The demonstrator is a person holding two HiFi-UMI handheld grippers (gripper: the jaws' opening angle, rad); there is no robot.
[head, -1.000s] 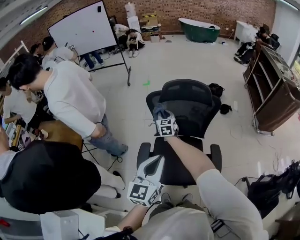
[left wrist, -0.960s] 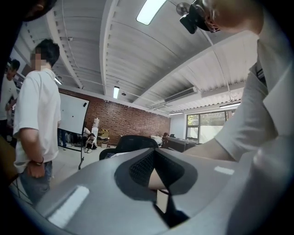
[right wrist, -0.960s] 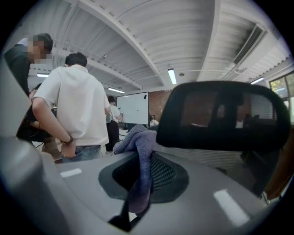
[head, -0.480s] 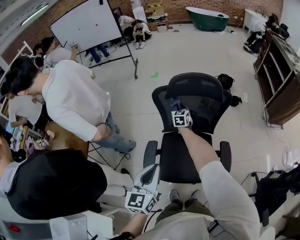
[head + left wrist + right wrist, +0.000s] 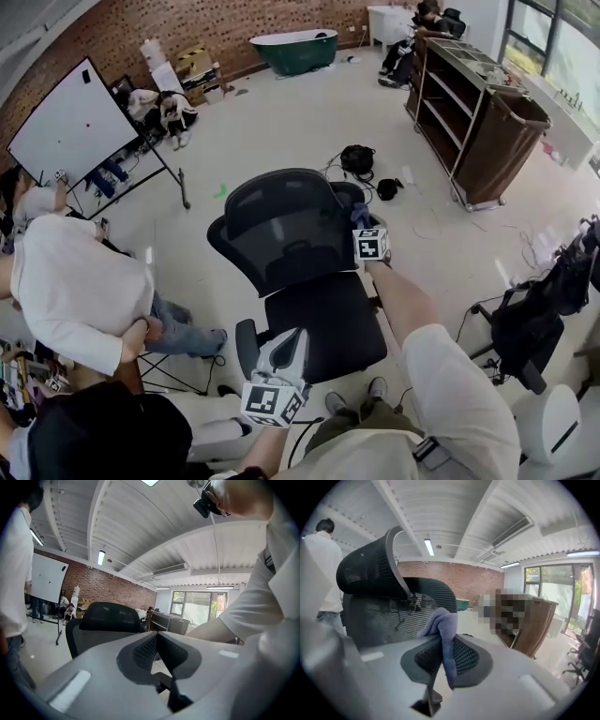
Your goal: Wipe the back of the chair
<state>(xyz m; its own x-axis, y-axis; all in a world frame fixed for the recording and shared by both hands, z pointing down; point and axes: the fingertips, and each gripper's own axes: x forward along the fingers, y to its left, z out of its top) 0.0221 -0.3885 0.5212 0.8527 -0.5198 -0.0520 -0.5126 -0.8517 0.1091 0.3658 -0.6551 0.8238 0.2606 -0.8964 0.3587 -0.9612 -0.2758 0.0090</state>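
Mesh backrest (image 5: 281,225) is standing mid-floor; the right tongs (image 5: 443,658) are clamping a blue cloth (image 5: 440,620) at its right edge. The left tongs (image 5: 157,651) are hanging closed, empty, near the seat (image 5: 328,319). Cloth is looking limp, light; pinching its bunched fold is probably suiting it best.

The head view looks steeply down on the chair (image 5: 281,230) at frame centre, which both gripper views share from low, tilted upward, the right one closest.
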